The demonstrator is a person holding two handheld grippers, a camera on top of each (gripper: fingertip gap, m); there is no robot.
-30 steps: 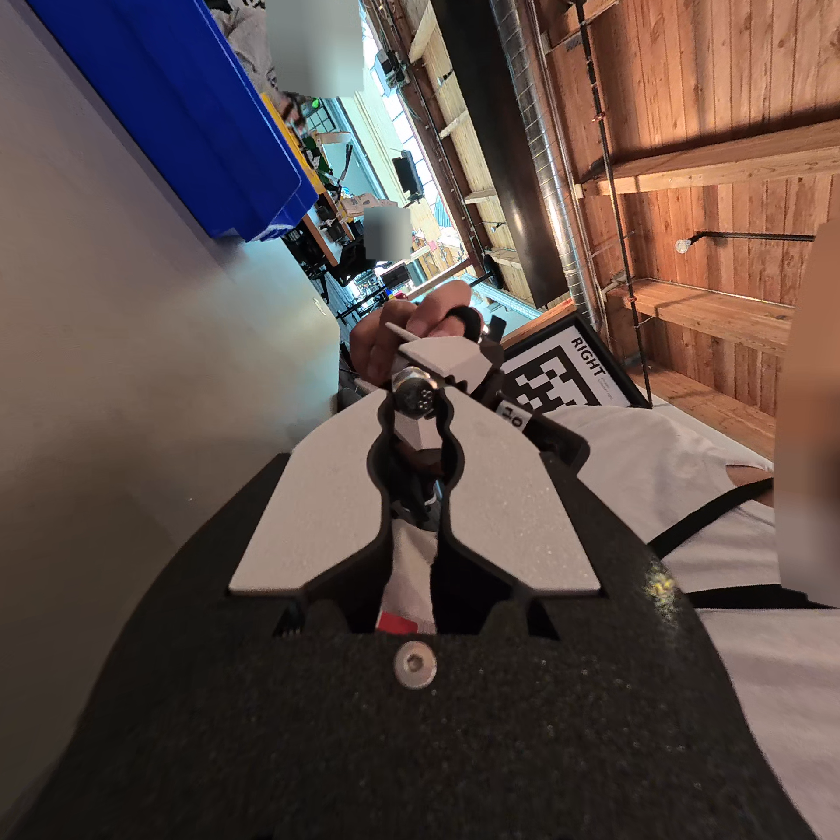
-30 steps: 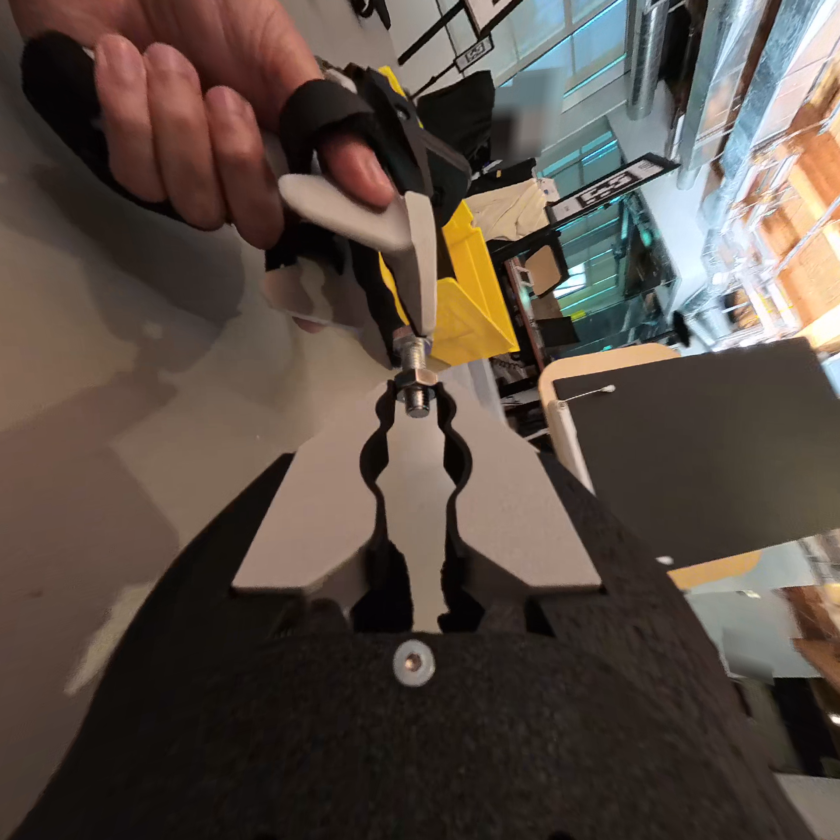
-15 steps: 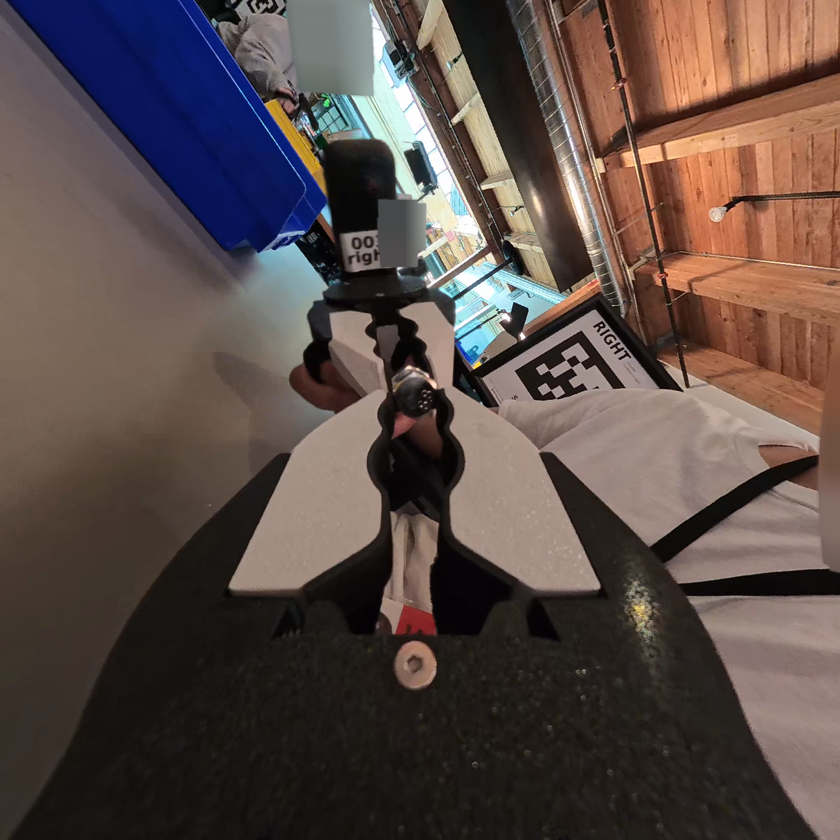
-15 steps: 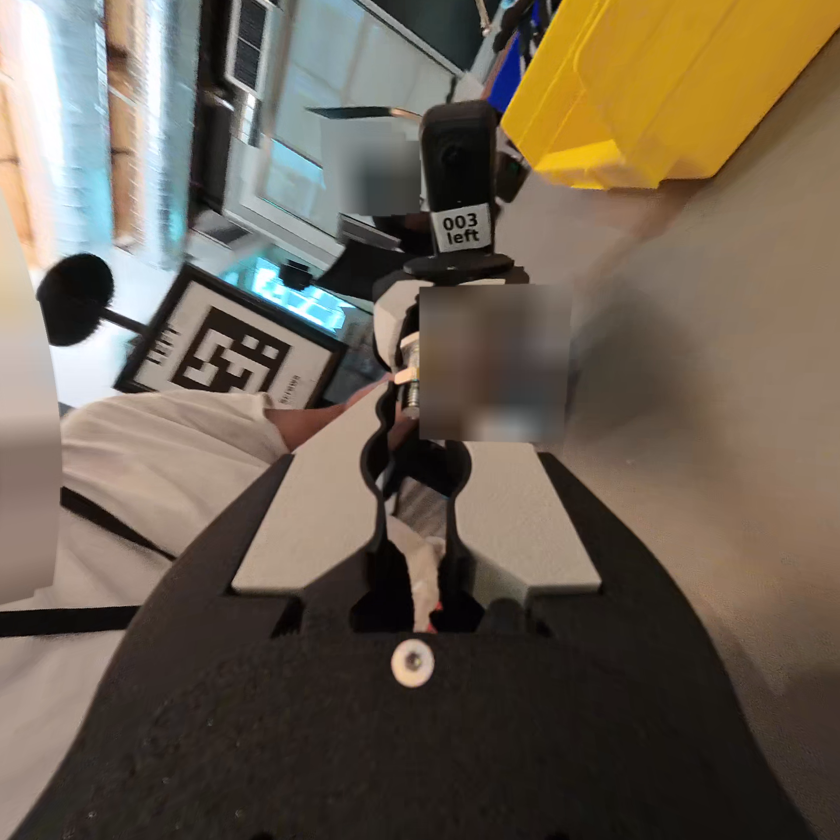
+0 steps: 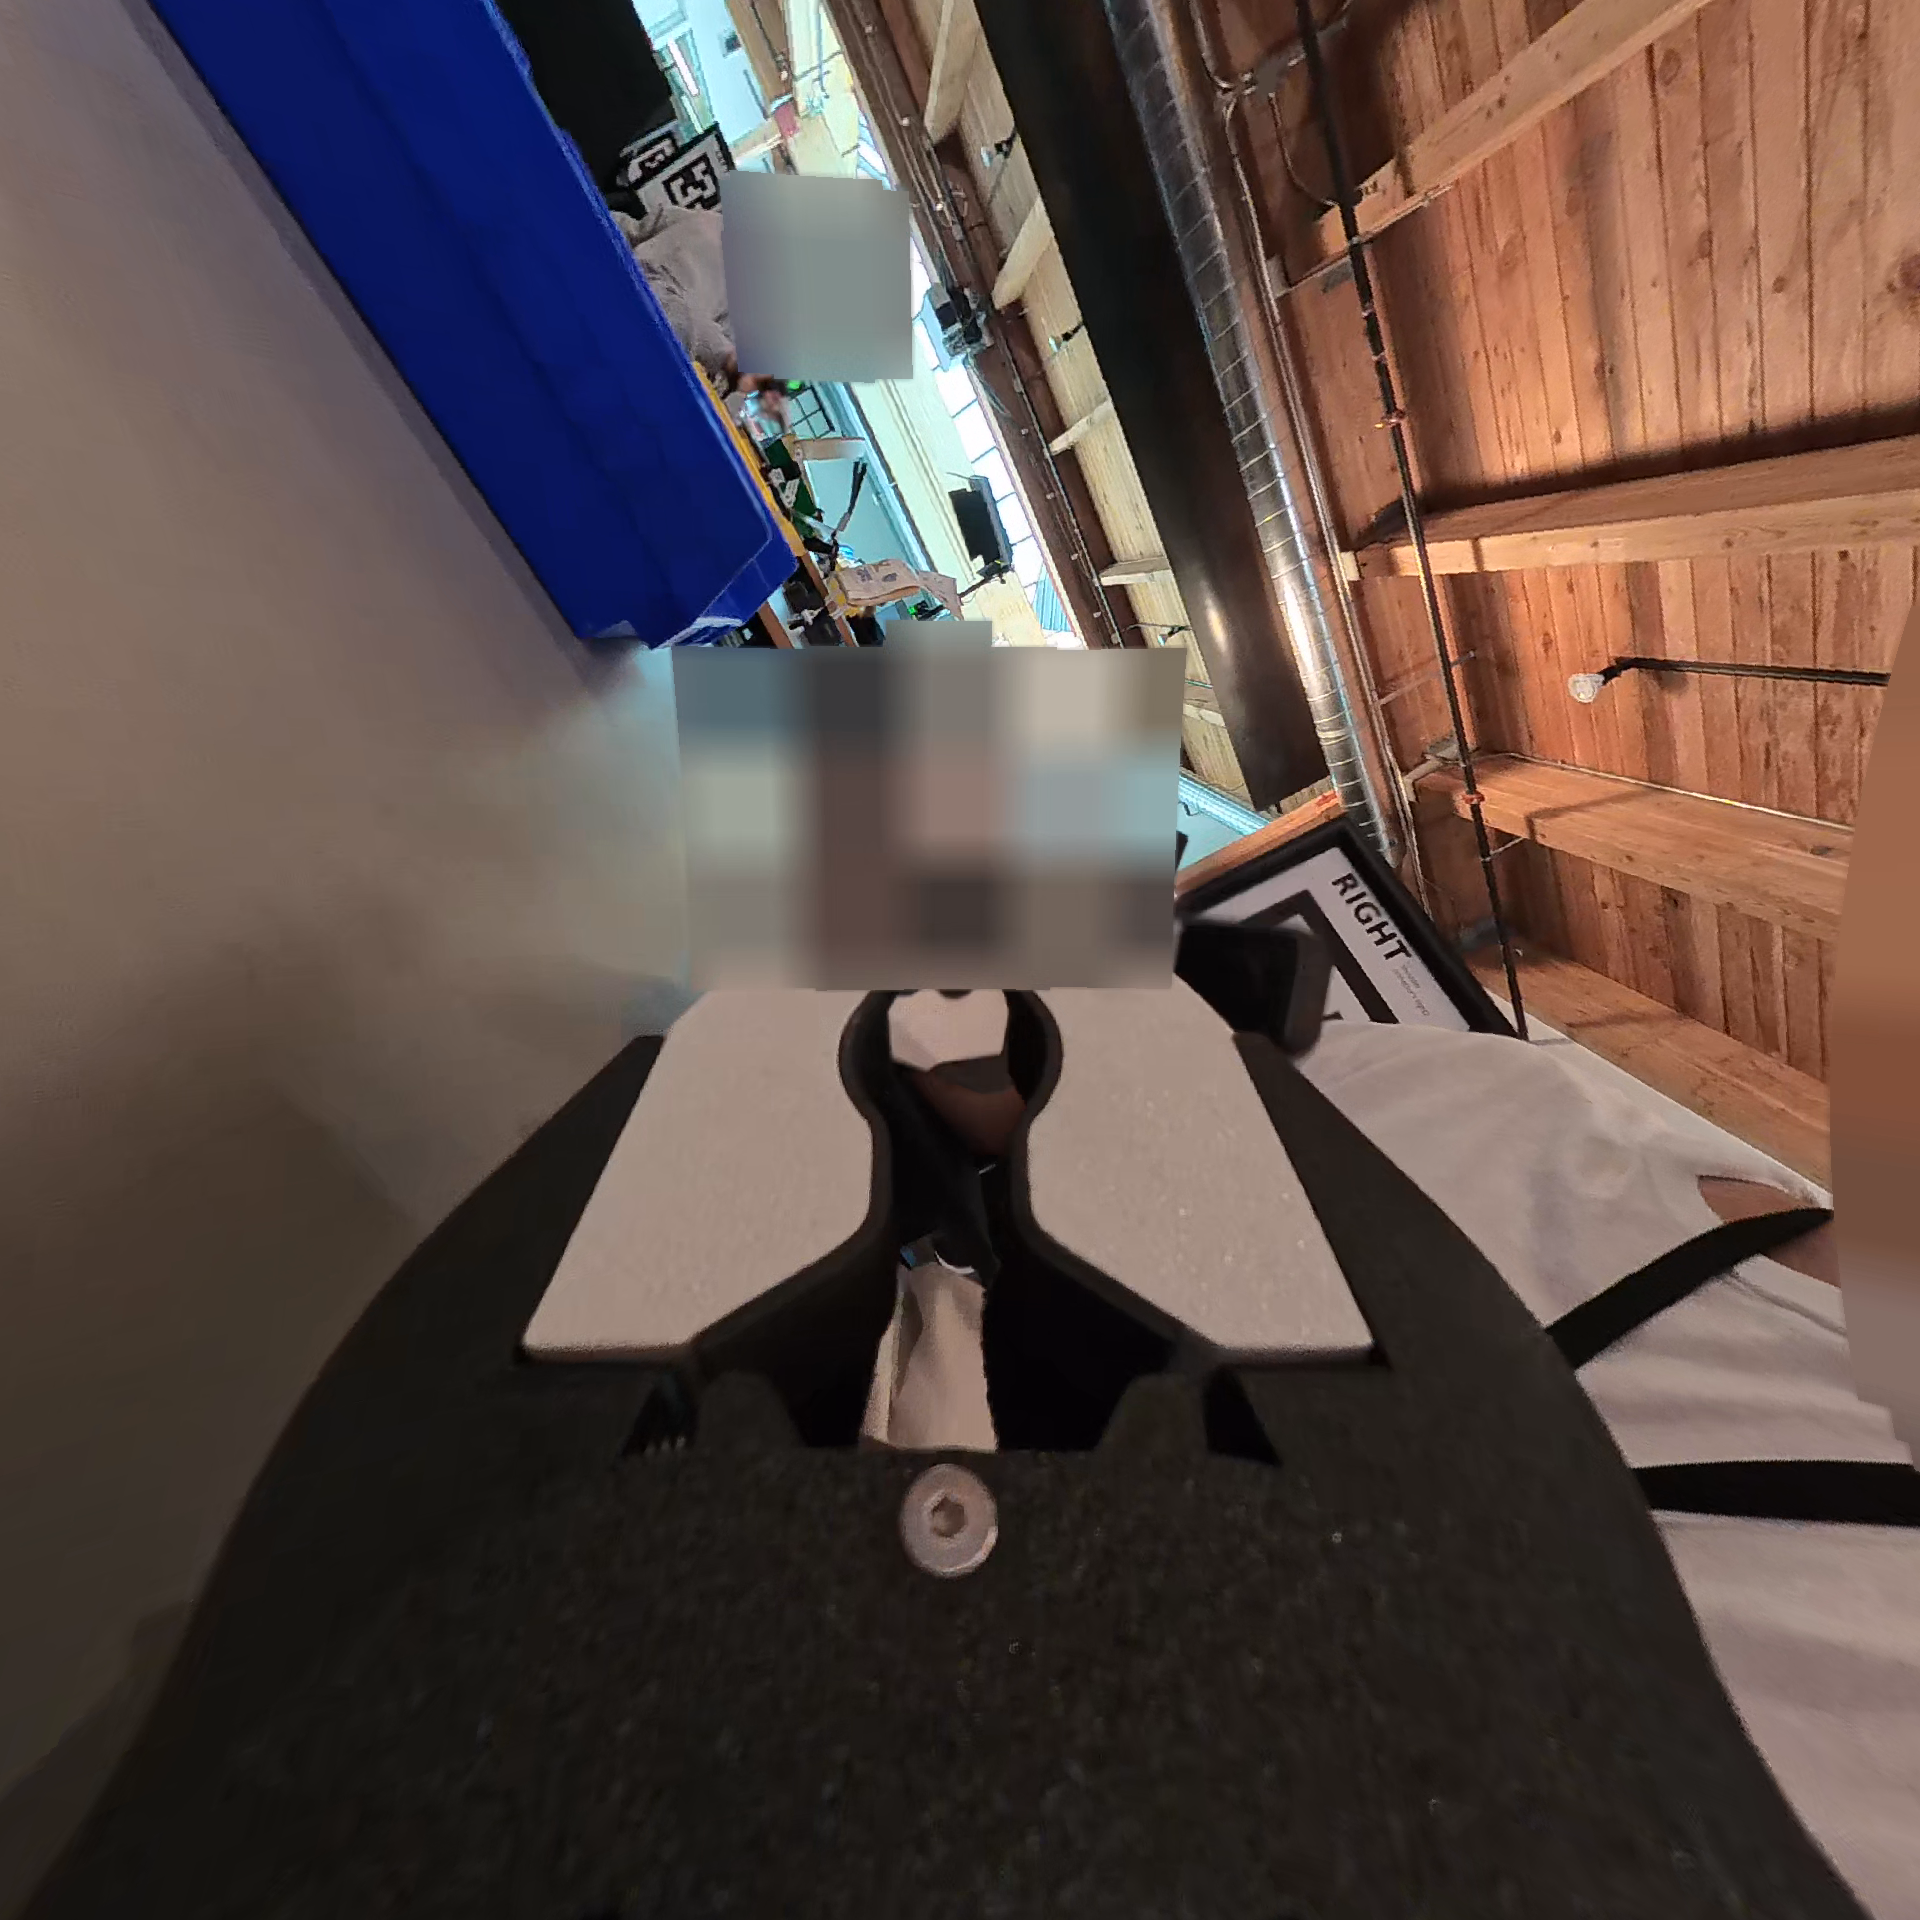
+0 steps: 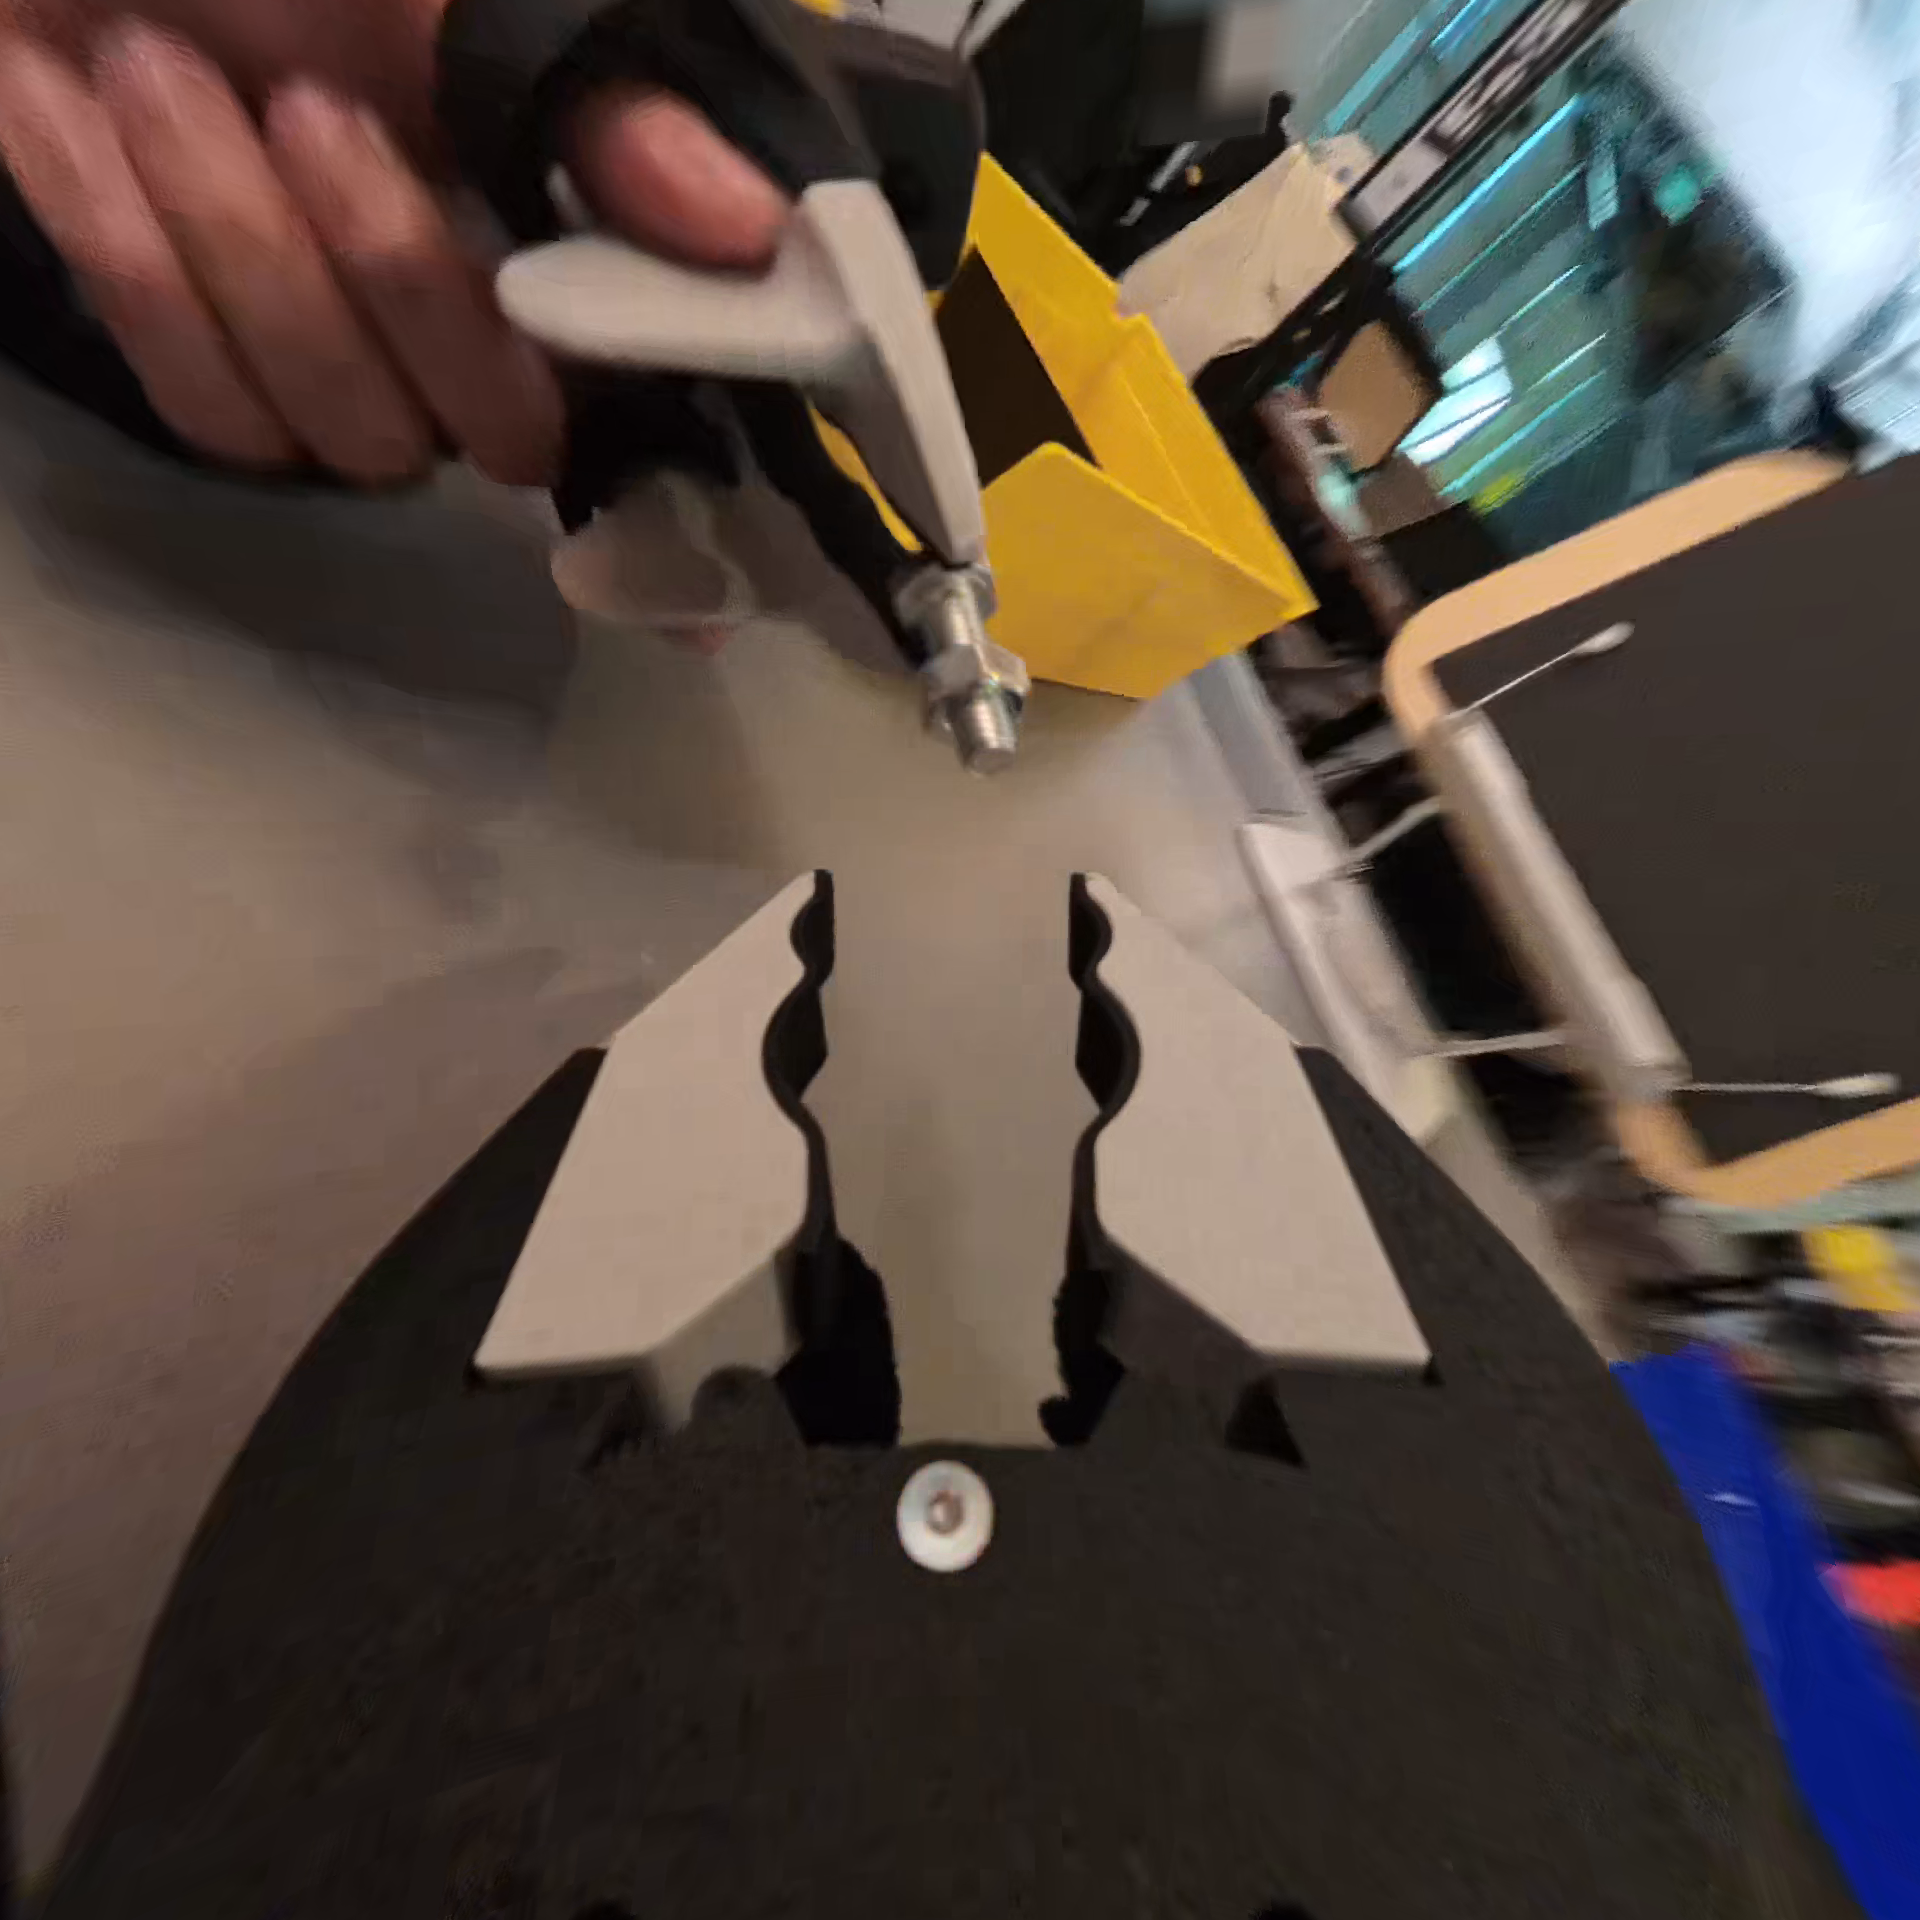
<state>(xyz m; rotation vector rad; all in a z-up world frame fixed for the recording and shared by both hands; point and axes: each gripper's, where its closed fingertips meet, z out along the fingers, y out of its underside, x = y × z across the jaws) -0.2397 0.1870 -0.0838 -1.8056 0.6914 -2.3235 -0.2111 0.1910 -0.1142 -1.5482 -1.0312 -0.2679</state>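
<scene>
In the right wrist view a hand (image 6: 260, 260) holds my left gripper (image 6: 956, 571), which is shut on the head end of a silver bolt (image 6: 982, 732). The bolt points down towards me and has a nut (image 6: 977, 675) threaded on it. My right gripper (image 6: 951, 894) is open and empty, its tips a short way below the bolt's threaded end and not touching it. In the left wrist view the left gripper's white pads (image 5: 727, 1174) stand close together. Their tips and the bolt are hidden behind a mosaic patch.
Both grippers are over a grey table (image 6: 208, 935). A yellow bin (image 6: 1122, 561) stands behind the bolt and a blue bin (image 5: 499, 312) along the table's far side. A black board with a wooden rim (image 6: 1714, 831) is at the right. A person's white shirt (image 5: 1558, 1299) is close by.
My right gripper was shut around the nut, has opened and has drawn back from the bolt. Its view swung round and back. The left gripper still holds the bolt.
</scene>
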